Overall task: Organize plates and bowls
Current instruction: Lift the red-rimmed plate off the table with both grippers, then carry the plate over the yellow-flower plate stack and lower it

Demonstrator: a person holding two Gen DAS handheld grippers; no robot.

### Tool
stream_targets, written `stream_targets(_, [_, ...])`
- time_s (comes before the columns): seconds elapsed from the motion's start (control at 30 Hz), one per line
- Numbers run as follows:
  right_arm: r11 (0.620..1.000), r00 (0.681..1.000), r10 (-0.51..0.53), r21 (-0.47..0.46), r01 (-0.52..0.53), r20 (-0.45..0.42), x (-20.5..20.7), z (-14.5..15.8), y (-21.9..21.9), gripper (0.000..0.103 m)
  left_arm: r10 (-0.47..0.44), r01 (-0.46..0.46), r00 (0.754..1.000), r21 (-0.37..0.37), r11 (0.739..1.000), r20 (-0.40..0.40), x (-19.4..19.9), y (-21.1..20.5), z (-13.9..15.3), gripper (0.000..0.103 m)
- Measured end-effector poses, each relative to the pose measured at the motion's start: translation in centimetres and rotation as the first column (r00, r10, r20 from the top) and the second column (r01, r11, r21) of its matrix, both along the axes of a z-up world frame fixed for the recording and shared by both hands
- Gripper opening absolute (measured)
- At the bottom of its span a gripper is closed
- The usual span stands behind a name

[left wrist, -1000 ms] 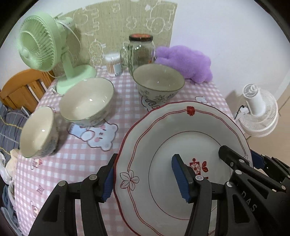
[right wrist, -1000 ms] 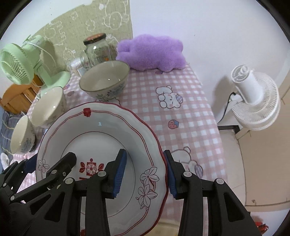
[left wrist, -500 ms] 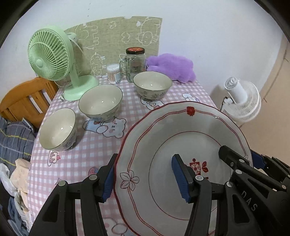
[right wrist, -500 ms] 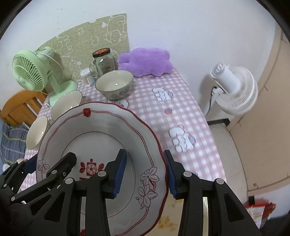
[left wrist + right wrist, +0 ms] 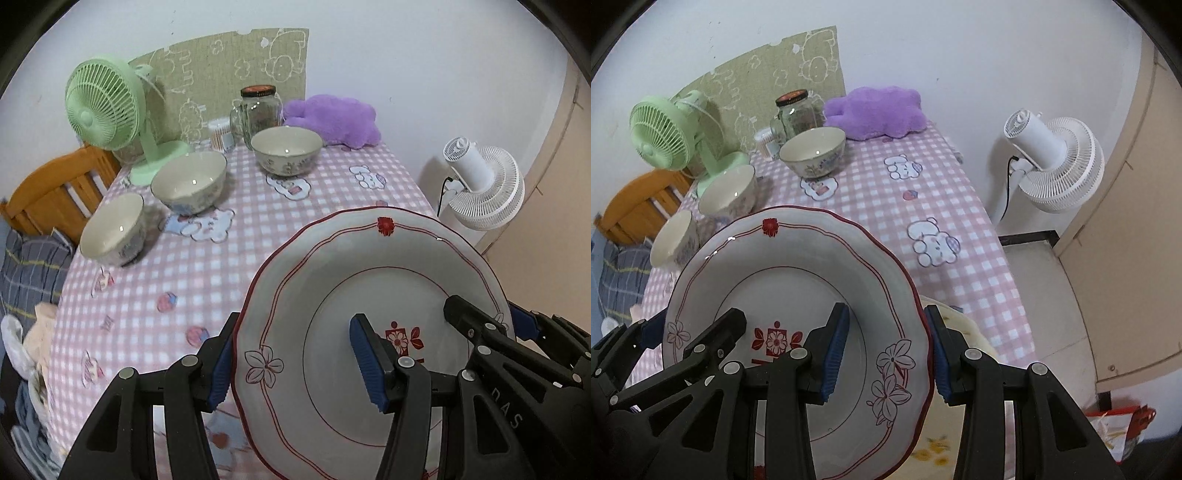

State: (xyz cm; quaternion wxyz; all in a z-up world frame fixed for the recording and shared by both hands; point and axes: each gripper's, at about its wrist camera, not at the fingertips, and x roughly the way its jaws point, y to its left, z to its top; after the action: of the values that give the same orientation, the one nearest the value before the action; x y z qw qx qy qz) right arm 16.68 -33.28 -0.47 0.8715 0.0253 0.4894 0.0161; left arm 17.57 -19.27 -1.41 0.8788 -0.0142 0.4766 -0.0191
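A white plate with red trim is held up in the air by both grippers. My left gripper is shut on its left rim. My right gripper is shut on its right rim. The plate hangs above the near end of the table. Three pale bowls stand on the pink checked cloth: one at the back, one in the middle left, one nearer the left edge.
A green desk fan, a glass jar, a cotton swab box and a purple plush stand at the back of the table. A white floor fan stands right of it. A wooden chair stands on the left.
Both grippers have lifted the plate up and pulled it back towards the near end. The table and bowls now look smaller and farther away. Both grips are unchanged.
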Motion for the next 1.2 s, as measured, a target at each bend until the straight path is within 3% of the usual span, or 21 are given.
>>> stream_targets(0.47, [0.990,0.988,0.134,-0.040,-0.138,-0.076,-0.2,-3.1,-5.5,0.045,0.115,-0.121,0.989,-0.055,0.991,-0.094,-2.2,-5.3,-4.0,0.059])
stream_targets(0.73, [0.983,0.977,0.171,-0.041,-0.178,-0.123,-0.2,-5.4,-6.3,0.045,0.158,-0.167,0.976,-0.048,0.985,-0.151,-3.1,-6.6,-6.0,0.059])
stream_targets(1.2, [0.981,0.971,0.183,-0.040,-0.191,-0.152,-0.2,-7.3,-7.1,0.044,0.194,-0.198,0.965,-0.003,0.980,-0.175,-2.9,-7.5,-7.7,0.060])
